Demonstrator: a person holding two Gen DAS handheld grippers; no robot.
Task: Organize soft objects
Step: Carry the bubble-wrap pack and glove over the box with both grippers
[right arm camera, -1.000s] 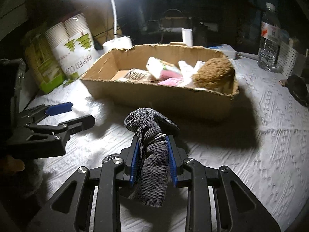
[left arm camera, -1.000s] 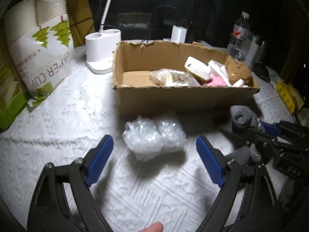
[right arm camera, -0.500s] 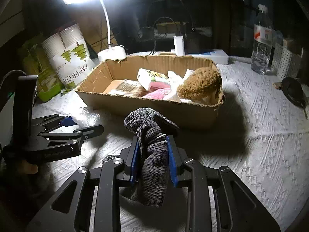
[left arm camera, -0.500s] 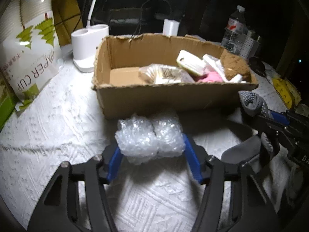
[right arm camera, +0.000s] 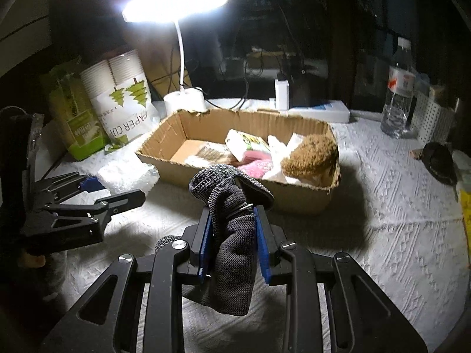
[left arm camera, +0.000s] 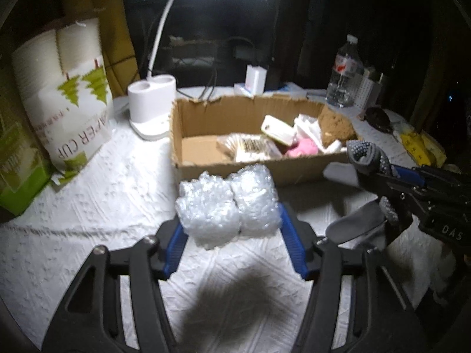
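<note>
Now clamped: left gripper (left arm camera: 234, 245) with blue pads pressed against both flanks of the bubble-wrap bundle (left arm camera: 226, 207), where a second ago the jaws stood wide on either side of it and the bundle lay on the white tablecloth (left arm camera: 88, 206). Lifted clear as well, judging by the dark shadow on the cloth at 6 o'clock below the bundle. Means one more soft item is secured and ready for the cardboard box (left arm camera: 250, 170), which sits at 12 o'clock just beyond the bundle.

Unchanged on the other side: right gripper (right arm camera: 234, 244) narrow, pinched on a grey knitted glove (right arm camera: 232, 229), with the cuff hanging below the pads and the dotted fingers flopping over the top. Both loads probably bound for the box, already holding a brown plush toy (right arm camera: 309, 158), something pink (right arm camera: 256, 160) and a few packets.

From the left wrist view: the bundle's two-lobed shape, the grip on both its sides, and the right gripper at 3 o'clock with the glove's grey dotted fingertips. Not shown there: how firmly the glove is held.

From the right wrist view: the glove squarely between the pads, the box at 12 o'clock with free floor at its left end, and the left gripper at 9 o'clock with the bundle as a pale glare, too washed out by the desk lamp (right arm camera: 176, 3) to judge the grip.
</note>
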